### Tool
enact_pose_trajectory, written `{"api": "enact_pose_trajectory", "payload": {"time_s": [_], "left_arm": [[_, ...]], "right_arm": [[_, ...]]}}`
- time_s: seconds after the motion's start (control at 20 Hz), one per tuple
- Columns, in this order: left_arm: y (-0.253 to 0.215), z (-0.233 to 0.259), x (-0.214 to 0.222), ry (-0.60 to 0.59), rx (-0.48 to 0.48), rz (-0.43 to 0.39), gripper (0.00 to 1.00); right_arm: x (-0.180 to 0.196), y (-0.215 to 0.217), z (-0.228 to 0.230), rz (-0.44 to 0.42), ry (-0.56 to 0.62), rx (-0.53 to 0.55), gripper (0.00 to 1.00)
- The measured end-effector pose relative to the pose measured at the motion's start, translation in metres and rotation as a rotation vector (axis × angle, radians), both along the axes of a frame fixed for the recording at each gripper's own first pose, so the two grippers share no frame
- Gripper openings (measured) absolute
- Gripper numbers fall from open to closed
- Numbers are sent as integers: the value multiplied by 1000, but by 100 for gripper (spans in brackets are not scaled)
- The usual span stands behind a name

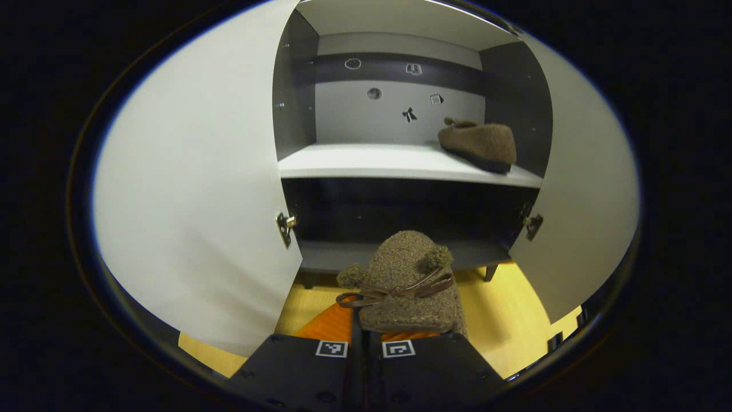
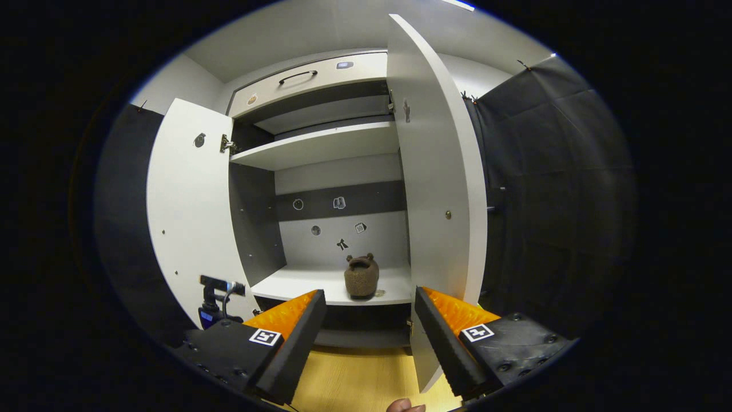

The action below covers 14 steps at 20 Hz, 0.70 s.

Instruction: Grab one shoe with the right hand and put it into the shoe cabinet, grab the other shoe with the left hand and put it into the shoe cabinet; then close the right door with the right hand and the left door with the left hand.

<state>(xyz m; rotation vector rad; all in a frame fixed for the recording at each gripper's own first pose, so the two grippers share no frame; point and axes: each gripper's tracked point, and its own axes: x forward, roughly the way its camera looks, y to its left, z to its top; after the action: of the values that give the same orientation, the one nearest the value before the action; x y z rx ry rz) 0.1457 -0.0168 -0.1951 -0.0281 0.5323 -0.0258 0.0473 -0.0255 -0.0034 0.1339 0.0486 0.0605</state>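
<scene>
Ahead, both doors (image 1: 194, 189) ajar, left gripper (image 1: 366, 337) pinching slipper (image 1: 409, 286), right gripper (image 2: 369, 332) wide.

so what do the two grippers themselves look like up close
Each has a pair of blocky black finger carriers bearing small square black-and-white tags. The left gripper shows its two carriers side by side, one tag each. The right gripper has long wedge-shaped fingers with ribbed sides. No cables or sleeves are visible.
</scene>
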Motion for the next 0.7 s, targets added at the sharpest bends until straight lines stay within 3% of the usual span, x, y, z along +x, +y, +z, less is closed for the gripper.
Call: {"api": "enact_pose_trajectory", "payload": {"time_s": [0.3,0.45,0.7], "left_arm": [[-2,86,58,-37,-16,41,7],[1,115,95,-51,-13,77,7],[1,138,165,-38,8,91,7]], "right_arm": [[-11,-10,4,-6,-19,-20,98],[-11,-17,2,-31,-13,-41,98],[-12,-11,-8,-2,23,-13,99]]}}
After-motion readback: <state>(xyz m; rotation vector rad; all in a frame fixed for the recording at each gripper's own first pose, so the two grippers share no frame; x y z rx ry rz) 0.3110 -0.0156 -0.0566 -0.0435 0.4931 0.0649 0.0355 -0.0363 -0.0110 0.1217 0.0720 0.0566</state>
